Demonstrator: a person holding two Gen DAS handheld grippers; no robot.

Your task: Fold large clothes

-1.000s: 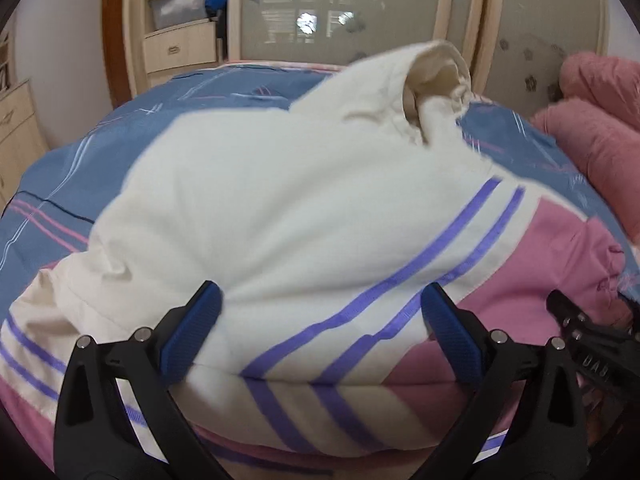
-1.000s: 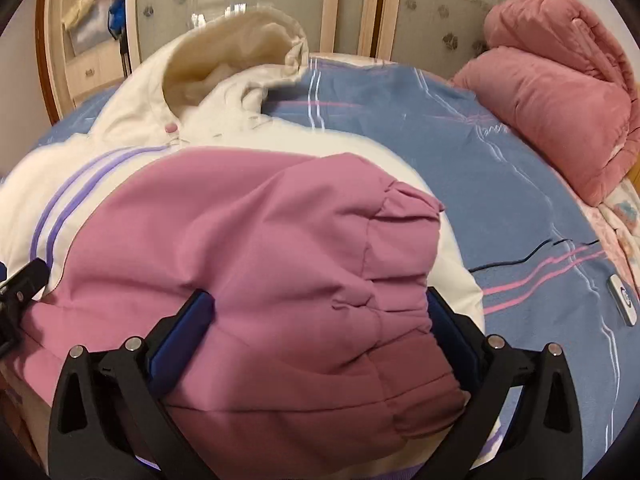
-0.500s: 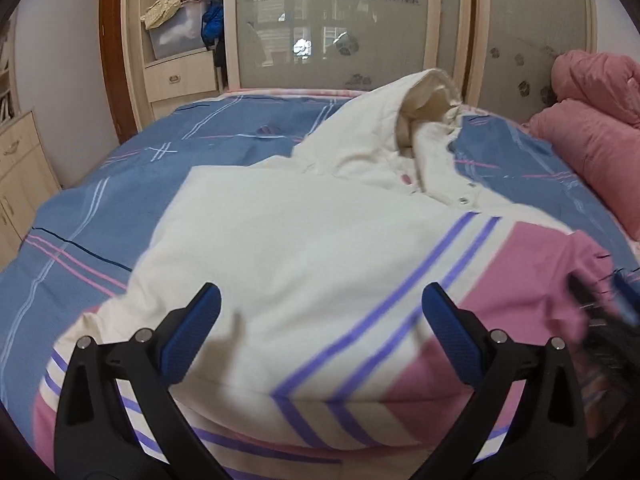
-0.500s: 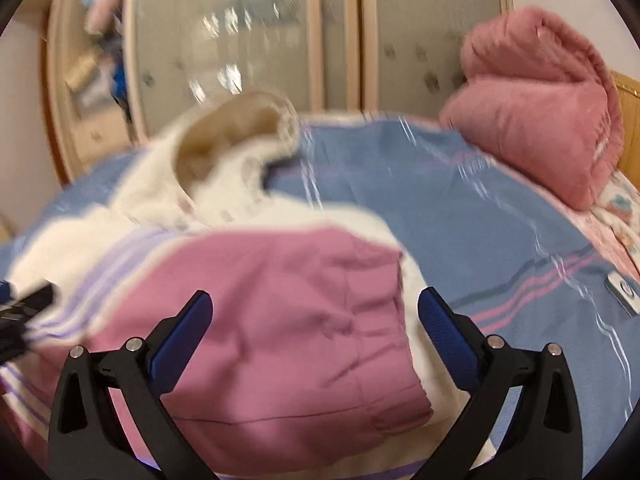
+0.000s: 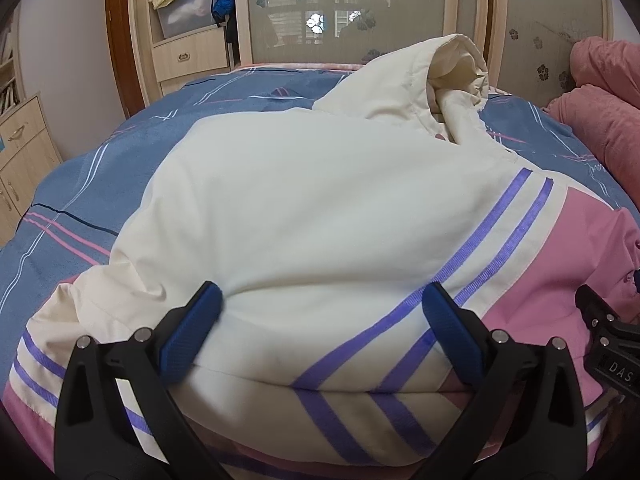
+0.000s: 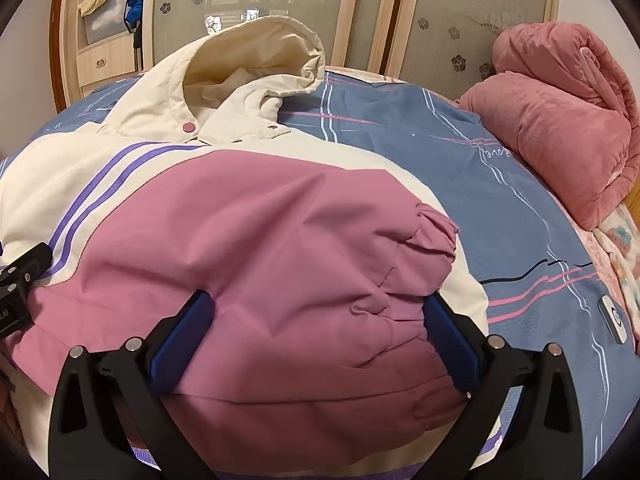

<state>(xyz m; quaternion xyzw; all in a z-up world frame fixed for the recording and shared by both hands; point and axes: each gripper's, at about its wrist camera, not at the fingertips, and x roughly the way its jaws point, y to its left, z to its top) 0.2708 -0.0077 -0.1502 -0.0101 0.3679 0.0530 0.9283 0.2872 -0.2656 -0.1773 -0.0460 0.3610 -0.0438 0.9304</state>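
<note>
1. Left gripper: jaws spread wide, holding nothing. They straddle the cream front of the hooded jacket, low over the fabric; contact can't be confirmed. Half a sec ago this view sat higher and further back, so the gripper has dropped back close to the jacket.
2. Right gripper: jaws also wide apart, nothing gripped, one each side of the pink sleeve. The sleeve lies folded across the jacket body, gathered cuff pointing right. View was blurred and raised half a sec ago; now sharp and low again, same as a sec ago.
3. Jacket: lies on the bed, blue plaid cover, hood at the far end, purple stripes running diagonally. Shape looks unchanged across the frames.
4. Meaning, as a guess: both grippers lifted briefly w/o taking cloth, then returned. Sleeve fold seems done; next is prob. a grip on the near hem to fold the body up toward the hood.
5. Further out: rolled pink blanket at right, wardrobe w/ frosted doors behind.
</note>
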